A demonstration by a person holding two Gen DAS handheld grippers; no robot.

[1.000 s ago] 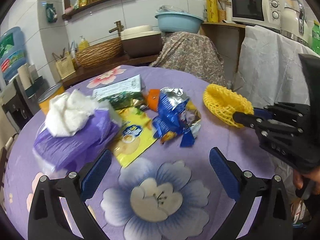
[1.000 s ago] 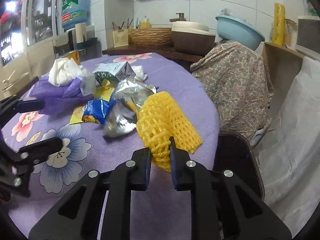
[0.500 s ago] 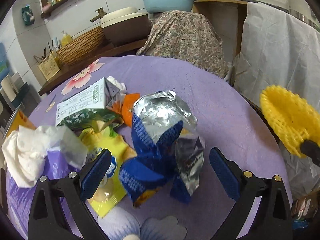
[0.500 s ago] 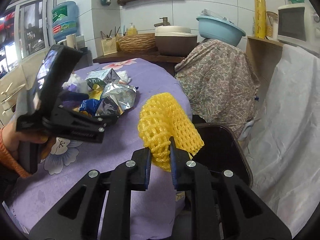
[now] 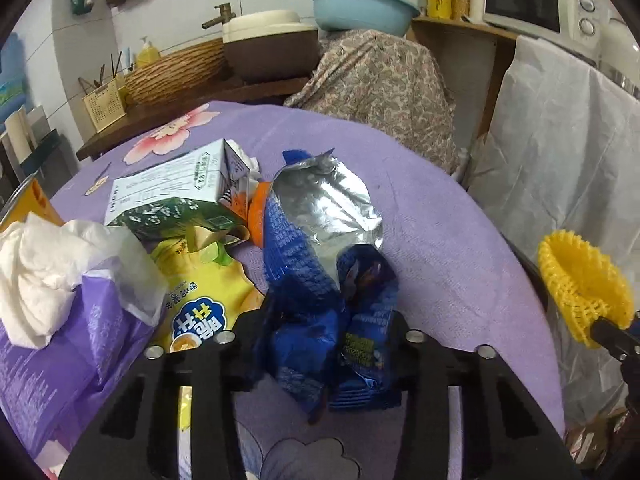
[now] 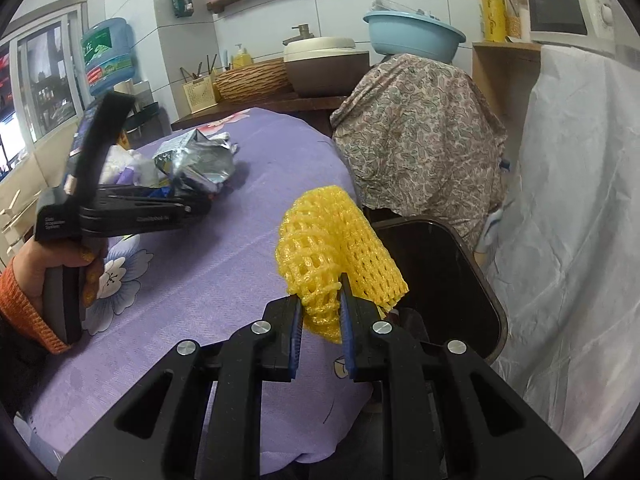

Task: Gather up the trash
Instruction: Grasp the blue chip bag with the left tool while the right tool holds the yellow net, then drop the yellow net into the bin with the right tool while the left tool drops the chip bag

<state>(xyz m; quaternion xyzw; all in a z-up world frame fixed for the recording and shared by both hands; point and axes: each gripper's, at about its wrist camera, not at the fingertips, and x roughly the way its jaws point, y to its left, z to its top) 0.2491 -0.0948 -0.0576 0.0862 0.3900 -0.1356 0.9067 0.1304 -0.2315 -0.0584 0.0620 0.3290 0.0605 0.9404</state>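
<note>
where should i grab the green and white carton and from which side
Take the carton across its narrow white top face, coming from above. It lies on its side, tilted on the yellow wrapper, with orange peel at its right end, so the flat long sides are the free ones for the fingers.

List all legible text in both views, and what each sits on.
"Data Acquisition System", small white print, probable reading: side of the left tongs, which are closing on the blue snack bag.
Blue snack bag: print too small to read.
Yellow packet: large Korean letters, upside down, not readable.
Green-and-white carton: print too small.
Water jug label: blurred.
</note>
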